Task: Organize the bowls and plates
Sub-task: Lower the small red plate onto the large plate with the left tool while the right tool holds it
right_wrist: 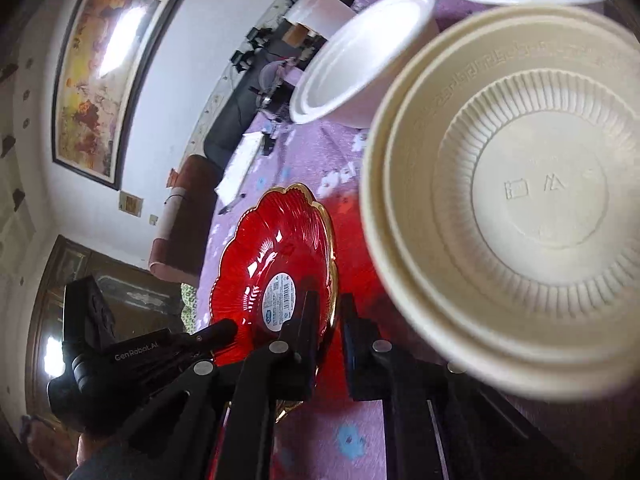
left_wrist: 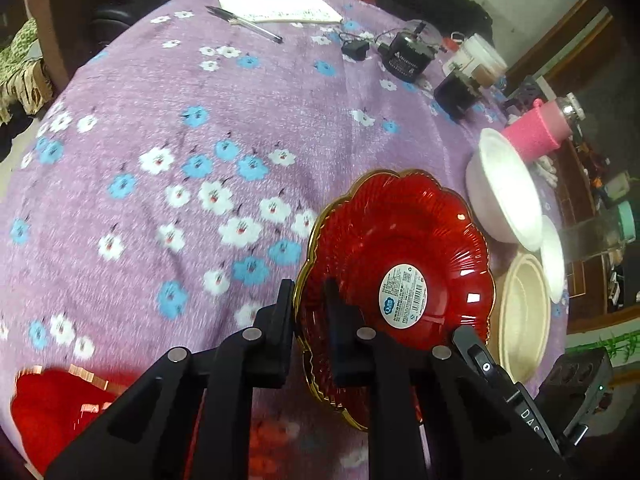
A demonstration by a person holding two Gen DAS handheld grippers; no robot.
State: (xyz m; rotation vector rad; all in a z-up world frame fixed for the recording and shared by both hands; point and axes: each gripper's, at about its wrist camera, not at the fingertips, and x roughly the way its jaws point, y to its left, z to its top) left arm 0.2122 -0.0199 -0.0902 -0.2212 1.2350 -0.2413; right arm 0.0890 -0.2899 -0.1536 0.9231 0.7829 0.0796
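A red scalloped plate (left_wrist: pixel 400 256) with a gold rim and a round white label is held up off the purple flowered cloth. My left gripper (left_wrist: pixel 310 300) is shut on its left rim. My right gripper (right_wrist: pixel 330 312) is shut on the opposite rim of the same plate (right_wrist: pixel 276 248); its body shows at the lower right of the left wrist view. A cream ribbed bowl (right_wrist: pixel 520 184) sits close to the right gripper and also shows in the left wrist view (left_wrist: pixel 524 312). White foam bowls (left_wrist: pixel 504 188) lie tilted beyond it. Another red dish (left_wrist: pixel 48 408) lies at lower left, blurred.
A pink sleeved bottle (left_wrist: pixel 536 130), black motors (left_wrist: pixel 404 56), a jar, a pen (left_wrist: pixel 244 24) and a notebook (left_wrist: pixel 276 0) lie at the cloth's far side. A cardboard box (left_wrist: pixel 44 20) stands off the far left edge. A sofa and framed picture (right_wrist: pixel 104 72) stand beyond.
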